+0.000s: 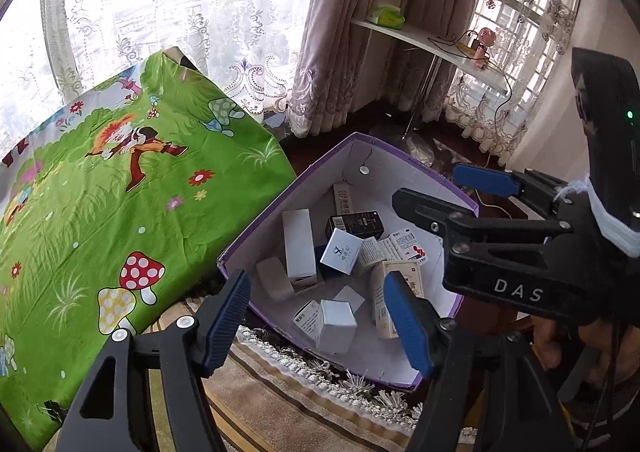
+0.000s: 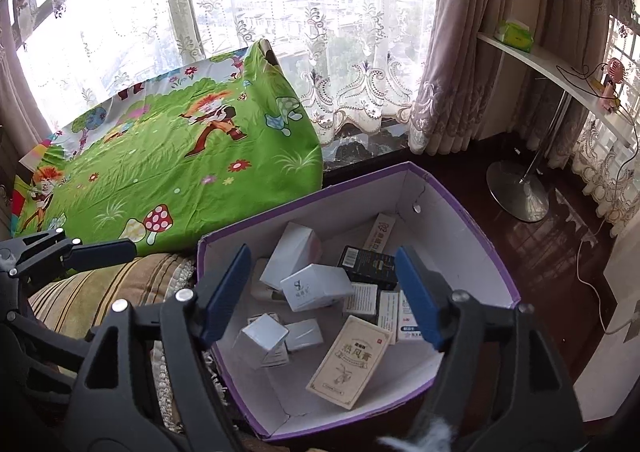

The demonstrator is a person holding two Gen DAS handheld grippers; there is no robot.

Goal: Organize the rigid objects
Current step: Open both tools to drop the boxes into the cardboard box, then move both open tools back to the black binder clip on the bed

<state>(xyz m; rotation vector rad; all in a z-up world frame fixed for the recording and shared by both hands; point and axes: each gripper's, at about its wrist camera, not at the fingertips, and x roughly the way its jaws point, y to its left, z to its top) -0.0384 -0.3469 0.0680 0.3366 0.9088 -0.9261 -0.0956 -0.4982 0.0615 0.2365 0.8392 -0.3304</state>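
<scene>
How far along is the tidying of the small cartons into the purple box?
Done: many small cartons lie inside the purple-edged cardboard box. In hand: nothing; left gripper and right gripper hover open above it. Left: no loose cartons visible on the green cartoon cloth.

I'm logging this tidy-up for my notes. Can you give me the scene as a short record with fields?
container: purple box with white inside, open top
contents: small cartons piled loosely, among them a black carton and a tan carton
left claw: open, nothing between the fingers, above the box
right claw: open, nothing between the fingers, above the box
beside the box: green cartoon cloth
under the box: striped rug
</scene>
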